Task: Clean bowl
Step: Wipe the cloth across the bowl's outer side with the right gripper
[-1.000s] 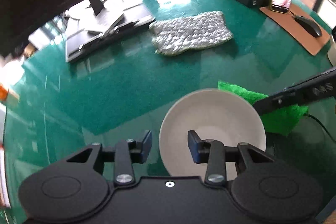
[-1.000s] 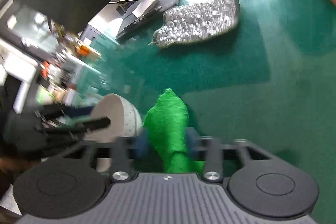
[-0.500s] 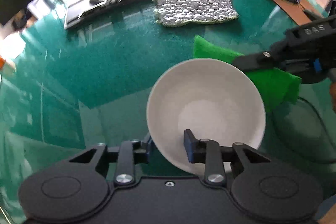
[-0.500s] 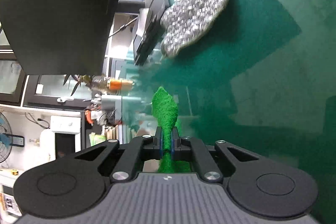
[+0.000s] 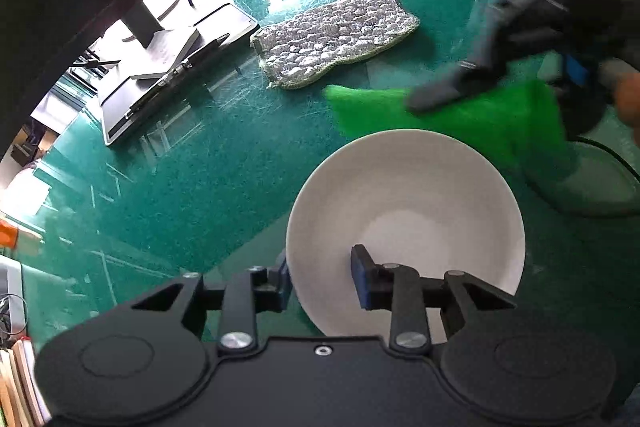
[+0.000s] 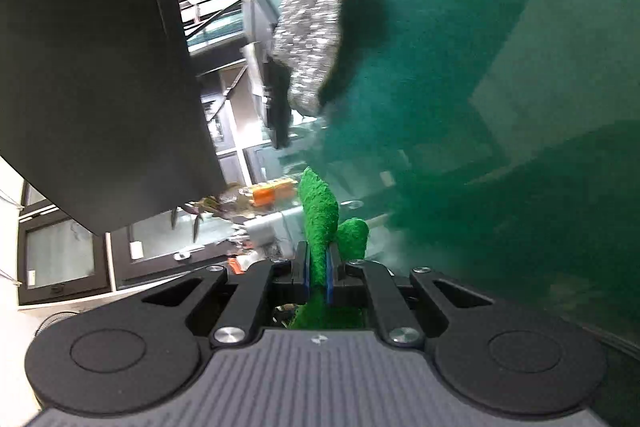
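Daylight floods in from the far side, blowing out to white behind the green table (image 5: 200, 163) and leaving glare streaks on its glossy top. Heavy fisheye bending with dark vignette in the left wrist corners. The right wrist view is motion-smeared and tilted; the right gripper (image 5: 432, 99) is blurred, while the bowl (image 5: 404, 203) stays sharp.

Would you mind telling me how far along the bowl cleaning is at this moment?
Done: the left gripper has the white bowl's rim between its fingers, though its jaws are opening slightly, and the right gripper is shut on the green cloth. In hand: the cloth hangs just beyond the bowl's far rim. Left: wiping the inside, which the cloth has not yet entered.
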The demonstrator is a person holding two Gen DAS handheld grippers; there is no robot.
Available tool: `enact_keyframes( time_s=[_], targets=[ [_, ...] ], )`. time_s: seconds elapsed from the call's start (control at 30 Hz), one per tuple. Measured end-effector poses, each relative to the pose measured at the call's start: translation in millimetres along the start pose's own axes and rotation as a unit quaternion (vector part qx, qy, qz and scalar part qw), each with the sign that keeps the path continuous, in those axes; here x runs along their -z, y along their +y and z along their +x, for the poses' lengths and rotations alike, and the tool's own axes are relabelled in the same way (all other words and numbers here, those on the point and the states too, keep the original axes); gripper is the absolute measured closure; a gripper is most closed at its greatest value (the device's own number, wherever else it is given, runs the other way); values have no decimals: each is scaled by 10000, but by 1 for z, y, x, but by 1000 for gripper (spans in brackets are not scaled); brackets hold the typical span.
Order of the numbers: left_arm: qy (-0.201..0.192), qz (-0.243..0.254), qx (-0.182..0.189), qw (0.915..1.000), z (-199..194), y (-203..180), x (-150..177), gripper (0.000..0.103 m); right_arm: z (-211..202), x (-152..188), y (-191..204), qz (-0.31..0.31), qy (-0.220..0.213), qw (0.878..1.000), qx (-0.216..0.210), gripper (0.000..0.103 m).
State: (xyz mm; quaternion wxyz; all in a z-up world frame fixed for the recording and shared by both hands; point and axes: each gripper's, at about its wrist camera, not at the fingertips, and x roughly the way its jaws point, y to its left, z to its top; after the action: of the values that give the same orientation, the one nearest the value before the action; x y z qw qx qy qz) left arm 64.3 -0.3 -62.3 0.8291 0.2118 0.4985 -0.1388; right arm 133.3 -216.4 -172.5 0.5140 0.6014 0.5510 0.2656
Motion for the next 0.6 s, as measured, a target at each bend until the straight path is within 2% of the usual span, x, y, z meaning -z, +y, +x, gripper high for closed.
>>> enact_keyframes(
  time_s=[0.1, 0.3, 0.4, 0.6],
  targets=[
    [-20, 90, -22, 10000, -1, -2, 0, 71, -1, 3, 6, -139, 38, 9999, -15, 96],
    [-87, 309, -15, 9995, 1, -8, -4, 70, -34, 23, -15, -16, 182, 9996, 197, 96],
    [-130, 389, 1, 9992, 0, -8, -3, 70, -36, 32, -21, 74, 214, 9994, 255, 95],
    [-183, 515, -24, 9985, 0, -10, -1, 69, -17, 11, -6, -112, 59, 9997, 190, 93]
  ],
)
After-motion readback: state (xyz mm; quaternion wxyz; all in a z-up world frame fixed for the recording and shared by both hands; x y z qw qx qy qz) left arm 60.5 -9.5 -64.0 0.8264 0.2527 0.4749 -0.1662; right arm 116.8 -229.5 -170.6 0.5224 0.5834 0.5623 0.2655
